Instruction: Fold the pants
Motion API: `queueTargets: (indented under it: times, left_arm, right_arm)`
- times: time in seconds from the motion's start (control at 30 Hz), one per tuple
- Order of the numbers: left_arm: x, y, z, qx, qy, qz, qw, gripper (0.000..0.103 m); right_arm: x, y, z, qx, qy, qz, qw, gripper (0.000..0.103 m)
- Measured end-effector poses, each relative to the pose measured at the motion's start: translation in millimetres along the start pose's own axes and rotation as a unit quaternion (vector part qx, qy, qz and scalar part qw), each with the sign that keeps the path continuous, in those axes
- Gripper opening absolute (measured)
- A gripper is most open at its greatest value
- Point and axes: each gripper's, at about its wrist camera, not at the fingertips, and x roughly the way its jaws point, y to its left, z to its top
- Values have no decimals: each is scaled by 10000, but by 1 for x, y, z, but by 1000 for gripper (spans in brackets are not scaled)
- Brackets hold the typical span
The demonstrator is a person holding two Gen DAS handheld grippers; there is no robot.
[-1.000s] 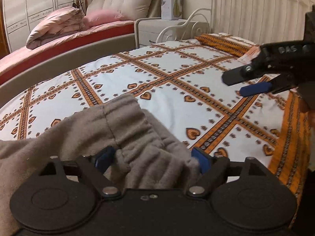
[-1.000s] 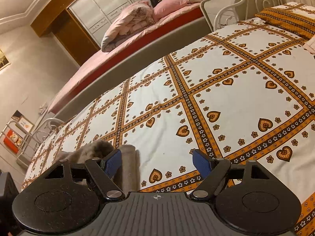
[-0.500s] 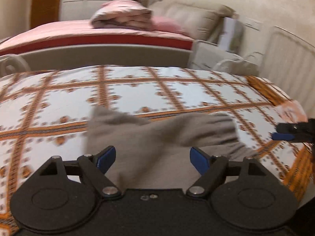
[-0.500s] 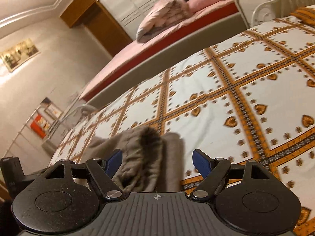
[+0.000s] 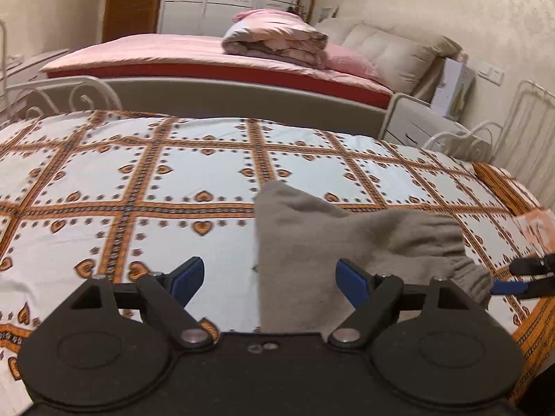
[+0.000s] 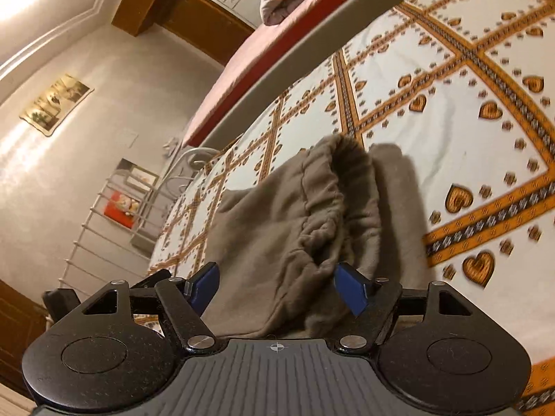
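Observation:
Grey-brown fleece pants lie in a loose heap on the patterned bedspread. Their elastic waistband faces the right wrist camera. My left gripper is open and empty, with the pants' left edge between its fingers and its right pad over the cloth. My right gripper is open, its blue pads either side of the waistband end, not closed on it. The right gripper's tips show at the right edge of the left wrist view, beside the waistband.
A second bed with pink sheets and a folded quilt stands behind. A white nightstand and white metal bed frame are at the right. A white railing stands at the bed's left end.
My left gripper has let go of the pants and swung left; the pants dropped onto the bed. My right gripper has moved in to the waistband end.

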Motion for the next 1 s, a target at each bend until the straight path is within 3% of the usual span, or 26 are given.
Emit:
queueTargets:
  times: [0.13,0.23,0.3,0.4,0.43,0.53,0.63,0.77,0.93,1.0]
  left_arm:
    - [2,13,0,-208,10,83,9997,76]
    - [3,17,1,-260,25,97,9996,76]
    - [3,18,1,-264,30,93,9996,76]
    - [4,19,1,-284,38,90,9996,76]
    - [3,19,1,-303,28,91,9995,76]
    - [3,20,1,-331,16,48,9994,76]
    - [5,19,2,-334,29,21,9994,76]
    - [6,19,1,-375,63,15,9993,76]
    - [10,19,0,-299,142,33,9994,76]
    - [10,21,0,-363,146,48,9992,76]
  right_arm:
    - [17,-8,2,342,177,27,9993,74]
    - [38,-17,4,593,317,-93,9977,57]
    - [50,-23,8,701,361,-190,9967,28]
    - [55,-16,12,423,244,-334,9982,24]
    - [48,-10,14,346,51,-130,9993,22]
    - [20,-1,18,190,-371,276,9987,21]
    - [25,-30,16,510,-143,-506,9973,21]
    - [20,-49,15,867,-77,-378,9955,22]
    - [1,-50,13,985,-86,-196,9949,46]
    - [2,-50,14,985,-42,-268,9948,47]
